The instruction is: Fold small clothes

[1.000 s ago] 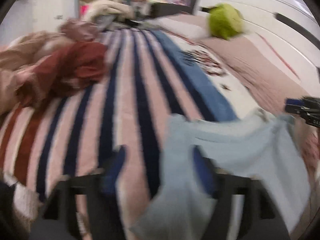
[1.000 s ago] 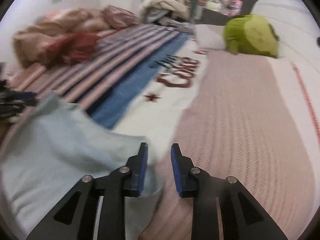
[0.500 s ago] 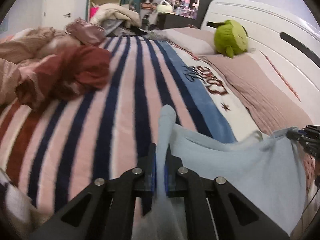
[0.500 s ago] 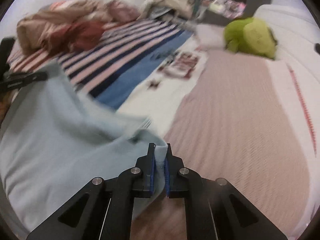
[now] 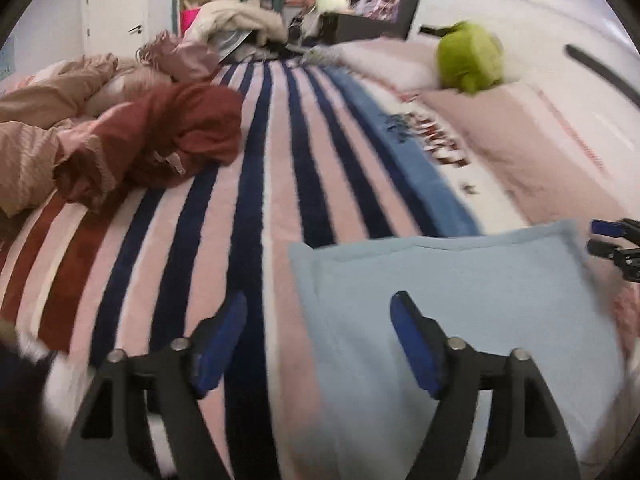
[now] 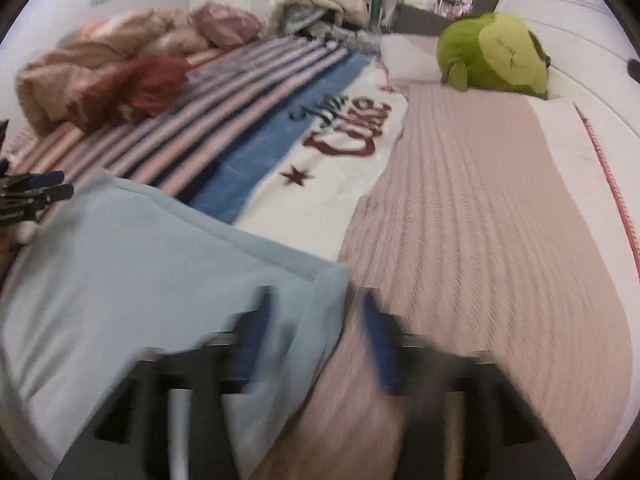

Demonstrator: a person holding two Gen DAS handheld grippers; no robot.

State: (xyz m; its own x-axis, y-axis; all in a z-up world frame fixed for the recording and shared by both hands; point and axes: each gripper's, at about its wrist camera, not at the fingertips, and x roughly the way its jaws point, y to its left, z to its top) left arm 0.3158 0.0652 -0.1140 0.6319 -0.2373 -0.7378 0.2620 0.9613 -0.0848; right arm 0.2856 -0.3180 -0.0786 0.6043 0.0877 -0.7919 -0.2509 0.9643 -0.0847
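Note:
A light blue garment (image 5: 460, 288) lies flat on the bed, folded into a rough rectangle. In the left wrist view my left gripper (image 5: 318, 306) hangs just over its left edge, jaws opening wide, and the pads (image 5: 412, 332) do not press the cloth. In the right wrist view the same garment (image 6: 140, 264) fills the lower left. My right gripper (image 6: 316, 304) is blurred and straddles its right corner, jaws opening, cloth loose between them. Each gripper also shows in the other's view: the right gripper (image 5: 608, 236) and the left gripper (image 6: 36, 188).
The striped blanket (image 5: 260, 200) covers the bed's middle. A dark red garment (image 5: 160, 140) and beige clothes (image 5: 40, 120) are heaped at the left. A green plush toy (image 6: 492, 56) sits by the white headboard. A pink knit cover (image 6: 480, 200) lies to the right.
Half a second ago both grippers were shut on the garment's corners and held them up. Both have now let go, and the garment lies flat on the bed.

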